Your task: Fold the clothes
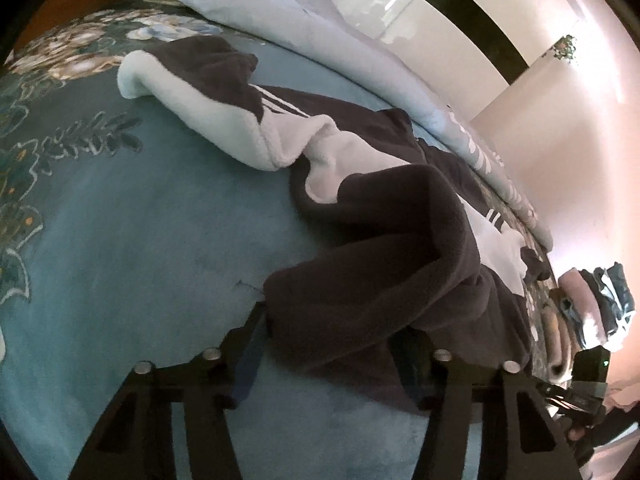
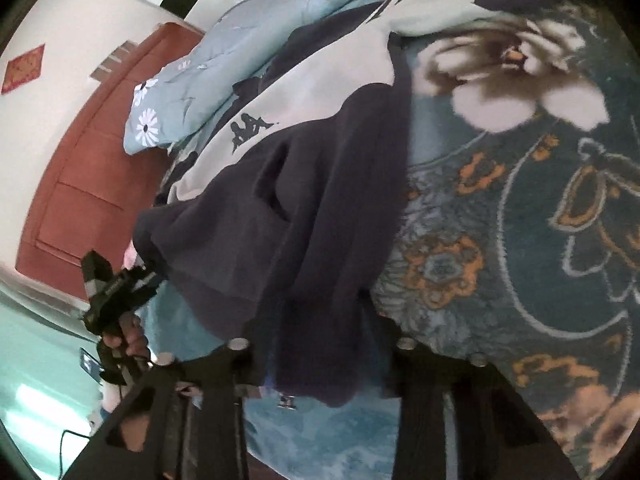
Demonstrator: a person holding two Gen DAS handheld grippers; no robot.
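A dark navy and white fleece jacket [image 1: 360,216] lies crumpled across a blue floral bedspread [image 1: 140,220]. Its white-lined sleeve [image 1: 192,108] stretches to the far left. My left gripper [image 1: 332,332] is shut on the jacket's dark hem, which drapes over and hides its fingertips. In the right wrist view the jacket [image 2: 288,200] shows a dark logo [image 2: 250,128] on a white panel. My right gripper [image 2: 316,344] is shut on another part of the dark hem and lifts it. The left gripper [image 2: 116,292] also shows there, held by a hand.
A pale blue quilt [image 1: 320,20] with white daisies lies bunched along the far side of the bed, also in the right wrist view [image 2: 192,92]. A red-brown door [image 2: 92,168] and white wall stand beyond. A pile of other clothes [image 1: 600,304] sits at the right.
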